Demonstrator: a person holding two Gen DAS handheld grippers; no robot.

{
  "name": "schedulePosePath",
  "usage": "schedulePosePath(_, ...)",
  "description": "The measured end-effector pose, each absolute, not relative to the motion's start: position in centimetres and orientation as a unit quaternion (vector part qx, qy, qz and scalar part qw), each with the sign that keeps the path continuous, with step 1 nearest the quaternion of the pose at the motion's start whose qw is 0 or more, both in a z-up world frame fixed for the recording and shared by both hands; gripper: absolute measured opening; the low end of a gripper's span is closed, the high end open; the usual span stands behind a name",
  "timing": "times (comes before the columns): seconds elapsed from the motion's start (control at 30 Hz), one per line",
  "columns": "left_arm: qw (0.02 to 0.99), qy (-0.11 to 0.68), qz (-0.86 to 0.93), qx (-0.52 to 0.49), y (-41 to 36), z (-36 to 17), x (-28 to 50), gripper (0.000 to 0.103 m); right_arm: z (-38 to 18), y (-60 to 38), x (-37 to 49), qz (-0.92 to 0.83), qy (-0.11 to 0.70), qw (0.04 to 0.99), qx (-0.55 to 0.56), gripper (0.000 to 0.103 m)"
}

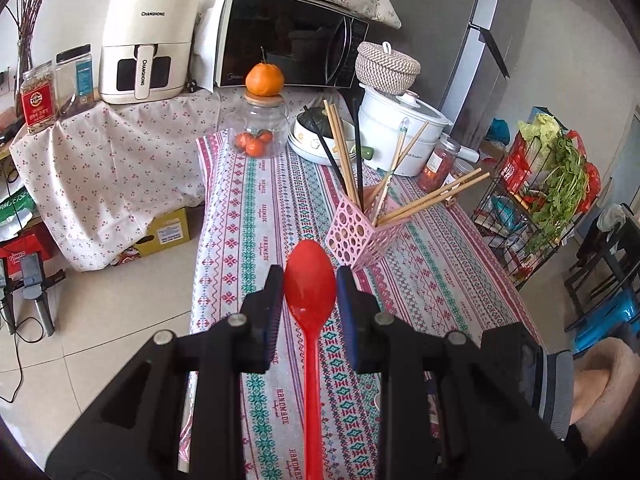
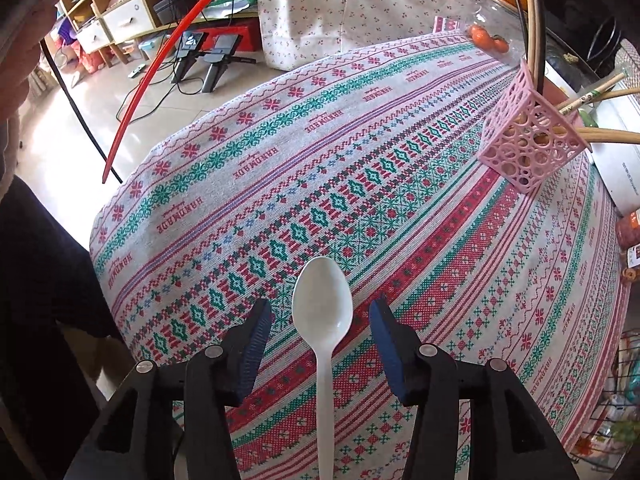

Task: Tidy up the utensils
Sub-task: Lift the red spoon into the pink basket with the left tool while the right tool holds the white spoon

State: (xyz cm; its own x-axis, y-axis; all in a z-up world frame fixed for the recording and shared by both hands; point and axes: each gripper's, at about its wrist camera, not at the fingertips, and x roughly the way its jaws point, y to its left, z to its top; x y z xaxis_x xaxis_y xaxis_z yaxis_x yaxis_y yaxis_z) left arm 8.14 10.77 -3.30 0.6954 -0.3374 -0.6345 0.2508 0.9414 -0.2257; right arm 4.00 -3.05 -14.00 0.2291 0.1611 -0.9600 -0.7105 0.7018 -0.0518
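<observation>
Looking along the left gripper (image 1: 310,280), a red spoon (image 1: 310,280) sits bowl-forward between the jaws, its handle running back under the camera. The pads touch the bowl's edges, so I judge the gripper closed on it, though a curved bowl is a poor purchase: the spoon could pivot or slip when tipped toward the pink holder (image 1: 366,232), which stands ahead and slightly right on the patterned tablecloth (image 1: 248,216). Chopsticks (image 1: 432,198) splay out of that holder at wide angles, and a spoon brought in carelessly could knock them or topple the light basket. This gripper hovers above the table, pointing forward and a little downward.

From the right gripper (image 2: 321,316), a white spoon (image 2: 322,308) lies centred between the jaws, but clear gaps show on both sides; the jaws stand open, and I cannot tell what supports the spoon. Closing off-centre could skid it across the cloth. The holder (image 2: 532,140) is well ahead and to the right. This gripper angles steeply down at the table.
</observation>
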Motion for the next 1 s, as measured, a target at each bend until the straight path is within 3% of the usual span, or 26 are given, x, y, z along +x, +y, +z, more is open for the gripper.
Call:
schedulePosePath(0.13,0.917,0.361,-0.158,-0.056,10.7,-3.6,8.1,0.028,-15.5,-2.0,4.3,0.281,0.561,0.728,-0.275,0.048)
schedulePosePath(0.2,0.917,0.362,-0.158,-0.056,10.7,-3.7,8.1,0.028,-16.1,-2.2,4.9,0.275,0.574,0.723,-0.267,0.033)
schedulePosePath(0.3,0.918,0.36,-0.158,-0.056,10.7,-3.6,8.1,0.028,-16.1,-2.7,5.5,0.278,0.581,0.724,-0.248,0.025)
schedulePosePath(0.33,0.918,0.358,-0.158,-0.058,10.8,-3.6,8.1,0.028,-15.9,-2.9,5.6,0.278,0.579,0.726,-0.244,0.013)
schedulePosePath(0.67,0.945,0.276,-0.145,-0.097,10.4,-0.8,7.9,0.028,-9.6,-7.3,6.9,0.269,0.514,0.803,-0.137,0.012)
schedulePosePath(1.0,0.983,0.086,-0.148,-0.07,5.1,3.0,9.1,0.029,-2.9,-12.4,8.6,0.218,0.404,0.888,-0.035,0.012)
